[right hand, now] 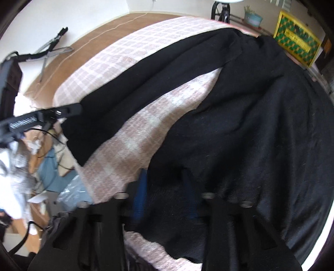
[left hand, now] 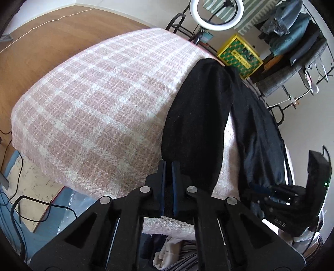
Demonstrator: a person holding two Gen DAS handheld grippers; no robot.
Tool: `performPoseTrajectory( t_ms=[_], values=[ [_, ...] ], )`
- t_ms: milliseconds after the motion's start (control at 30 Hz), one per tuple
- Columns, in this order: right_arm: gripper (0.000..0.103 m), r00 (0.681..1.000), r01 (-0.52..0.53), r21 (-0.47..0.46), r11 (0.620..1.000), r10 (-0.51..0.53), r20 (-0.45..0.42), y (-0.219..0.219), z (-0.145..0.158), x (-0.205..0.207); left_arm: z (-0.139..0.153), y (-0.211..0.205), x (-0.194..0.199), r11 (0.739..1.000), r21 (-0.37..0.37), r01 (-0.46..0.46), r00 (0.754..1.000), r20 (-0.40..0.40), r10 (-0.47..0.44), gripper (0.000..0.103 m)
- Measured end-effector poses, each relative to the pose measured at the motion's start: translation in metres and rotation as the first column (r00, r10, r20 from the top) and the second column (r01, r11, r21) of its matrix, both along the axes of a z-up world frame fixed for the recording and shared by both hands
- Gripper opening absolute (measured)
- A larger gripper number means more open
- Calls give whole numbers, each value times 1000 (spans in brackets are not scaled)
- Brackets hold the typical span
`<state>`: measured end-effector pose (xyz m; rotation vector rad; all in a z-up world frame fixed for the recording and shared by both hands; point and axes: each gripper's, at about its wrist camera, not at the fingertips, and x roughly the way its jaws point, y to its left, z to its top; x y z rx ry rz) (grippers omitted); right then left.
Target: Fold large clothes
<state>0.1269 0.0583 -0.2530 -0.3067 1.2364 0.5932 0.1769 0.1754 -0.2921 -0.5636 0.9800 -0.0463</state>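
We hold both grippers over a bed covered with a pink-and-white checked blanket, where a large black garment lies spread along the side nearer the wall. Its black sleeve runs down the blanket toward us, apart from the body of the garment, with a strip of blanket showing between them. Our left gripper sits at the sleeve's near end with its blue-padded fingers almost together, and dark cloth shows in the narrow gap, so it appears pinched on the sleeve cuff. Our right gripper points steeply down at the garment's lower hem; the view is blurred, but its jaws are drawn in on the black fabric. Beyond the bed stand a ring light and a yellow crate.
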Motion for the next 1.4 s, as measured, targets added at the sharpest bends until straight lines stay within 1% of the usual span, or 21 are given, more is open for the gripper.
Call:
performPoseTrajectory(
  t_ms=[100,200,233,267,300,333,367,467,500,533,567,667,733,800,833,900,1000,1133,1267,1333,1400],
  values=[
    [6,999,-5,61,998,8,-44,-2,1,2,3,5,-4,1000,4,-7,1000,21,7,3],
    [8,997,-66,80,995,69,-40,-4,11,-3,2,5,-7,999,29,-16,1000,22,15,3],
    [9,996,-70,89,994,74,-43,-5,13,-1,-1,6,-6,999,42,-27,1000,10,26,10],
    [13,996,-73,105,992,78,-49,-7,17,1,-3,6,-6,999,39,-29,1000,4,29,15],
    [17,996,-72,120,990,78,-49,-8,19,4,-7,7,-5,999,30,-35,999,-7,36,29],
    [18,997,-66,145,987,72,-38,-15,27,7,-11,8,-4,999,25,-43,999,-18,44,34],
    [18,997,-60,166,984,67,-35,-16,28,9,-16,7,-1,998,26,-50,998,-35,51,34],
    [19,999,-25,240,970,32,-27,-39,45,24,-18,-1,5,996,72,-57,998,-17,58,31],
    [19,999,-18,256,966,24,-22,-47,50,29,-19,-3,8,995,81,-50,998,-21,52,11],
    [19,1000,-10,279,960,13,-10,-56,58,35,-20,-4,11,996,74,-42,999,-30,45,2],
    [21,1000,-5,292,956,6,-1,-60,61,37,-21,-2,14,998,42,-39,999,-29,40,2],
    [34,999,19,320,947,-29,27,-77,73,48,-11,2,13,999,-29,-45,999,19,45,2],
    [36,997,43,336,941,-60,40,-95,77,56,6,4,7,996,-82,-43,996,71,49,2],
    [36,995,72,349,934,-90,36,-97,79,67,25,1,0,992,-124,-16,992,125,31,2],
    [36,993,91,361,928,-110,33,-104,79,74,35,-2,-2,992,-127,5,988,151,14,1],
    [36,989,123,383,915,-144,24,-109,75,83,56,-18,-6,993,-95,64,978,206,-43,2],
    [36,986,144,404,903,-166,19,-100,74,99,73,-41,-4,988,-65,140,962,246,-120,2],
    [36,987,119,447,887,-154,44,-84,86,135,81,-68,0,973,-71,221,945,261,-196,1],
    [36,987,99,467,879,-144,63,-71,93,168,81,-88,-5,948,-125,294,929,271,-252,1],
    [36,989,101,475,874,-142,51,-63,93,188,83,-102,-11,934,-115,337,915,273,-296,1],
    [43,992,96,473,876,-125,29,-54,89,209,86,-116,-14,922,-104,374,900,280,-333,1]
  ],
)
